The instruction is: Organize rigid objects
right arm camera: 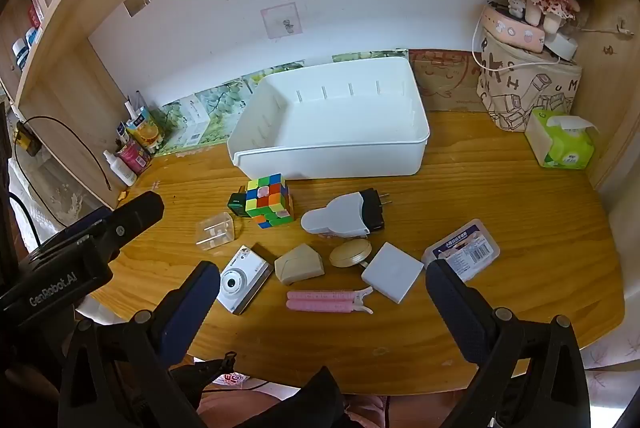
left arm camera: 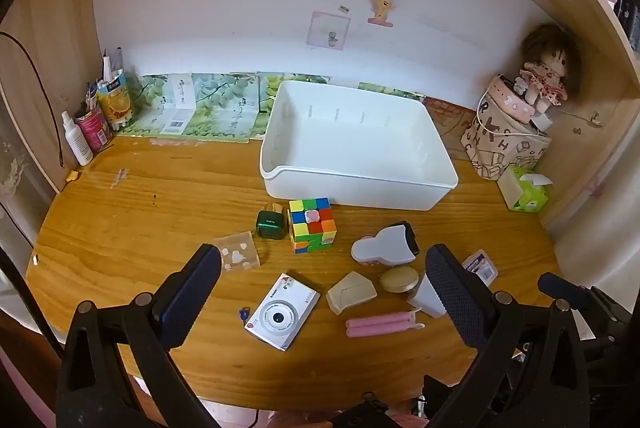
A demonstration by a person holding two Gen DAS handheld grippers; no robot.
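Both grippers hang over the near edge of the wooden desk point(right arm camera: 500, 196), the left gripper point(left arm camera: 324, 292) and the right gripper point(right arm camera: 320, 292) each with jaws spread wide and nothing between them. Taking the white bin point(right arm camera: 332, 132) as the marker, the pink hair clip point(right arm camera: 326, 301) lies nearest me, well in front of it, with the white camera point(right arm camera: 241, 280) to the clip's left. Closer to the bin sits the grey plug adapter point(right arm camera: 344, 216). The Rubik's cube point(right arm camera: 269, 201) stands just before the bin's front wall.
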